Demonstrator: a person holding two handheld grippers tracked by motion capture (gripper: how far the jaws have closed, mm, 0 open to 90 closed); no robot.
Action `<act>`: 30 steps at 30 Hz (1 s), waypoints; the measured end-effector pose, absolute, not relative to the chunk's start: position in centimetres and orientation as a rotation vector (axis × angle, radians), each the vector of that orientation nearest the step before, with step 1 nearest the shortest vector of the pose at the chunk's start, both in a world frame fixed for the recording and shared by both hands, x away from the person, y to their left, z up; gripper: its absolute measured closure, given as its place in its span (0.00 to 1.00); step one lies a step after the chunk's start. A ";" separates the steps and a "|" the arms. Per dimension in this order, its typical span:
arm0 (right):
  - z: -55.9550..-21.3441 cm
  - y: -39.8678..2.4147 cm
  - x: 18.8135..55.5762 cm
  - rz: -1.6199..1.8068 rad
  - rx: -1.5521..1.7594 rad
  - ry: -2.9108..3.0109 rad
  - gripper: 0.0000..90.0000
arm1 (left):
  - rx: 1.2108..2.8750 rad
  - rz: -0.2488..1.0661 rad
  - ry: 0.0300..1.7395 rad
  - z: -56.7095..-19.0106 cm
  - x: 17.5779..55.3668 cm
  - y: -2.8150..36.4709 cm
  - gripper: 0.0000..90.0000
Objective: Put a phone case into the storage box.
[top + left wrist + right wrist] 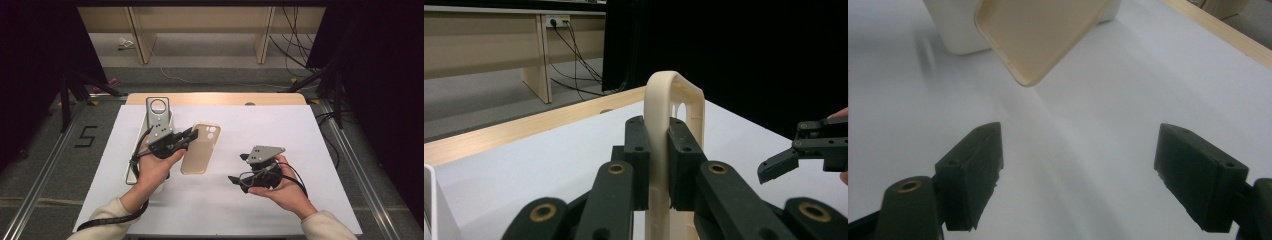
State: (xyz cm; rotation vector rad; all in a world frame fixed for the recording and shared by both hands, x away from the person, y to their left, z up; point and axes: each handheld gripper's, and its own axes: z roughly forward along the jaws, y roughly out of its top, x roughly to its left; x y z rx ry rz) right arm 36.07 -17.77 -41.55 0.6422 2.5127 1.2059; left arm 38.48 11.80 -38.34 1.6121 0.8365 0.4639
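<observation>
Black jaws of my left gripper [658,165] sit right up close in the left gripper view, pressed tight on the long edge of the tan phone case [674,125]. In that view the case stands on its edge between them. From the high view I hold the phone case [201,148] just over the white table [280,130], right beside the white box [131,172] with the grey stand in it.

My right gripper [1075,175] has its jaws wide apart with nothing between them. They point at the near corner of the case (it hangs in front of them, a little way off).

I think the case could slip or twist, because I pinch only one thin edge. If my right jaws bump it while closing, it might pop out and drop on the table.
</observation>
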 end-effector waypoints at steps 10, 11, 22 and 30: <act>-41.3 -18.6 36.1 1.232 0.690 2.468 0.21 | 1.600 0.478 0.828 -37.9 38.2 12.3 0.90; -41.3 -18.7 36.1 1.235 0.693 2.465 0.21 | 1.603 0.485 0.826 -37.8 38.2 12.4 0.90; -41.4 -20.0 35.9 1.234 0.747 2.430 0.21 | 1.590 0.496 0.820 -37.3 38.3 12.8 0.90; -41.5 -20.5 35.8 1.236 0.760 2.413 0.20 | 1.565 0.506 0.826 -36.6 38.4 13.7 0.90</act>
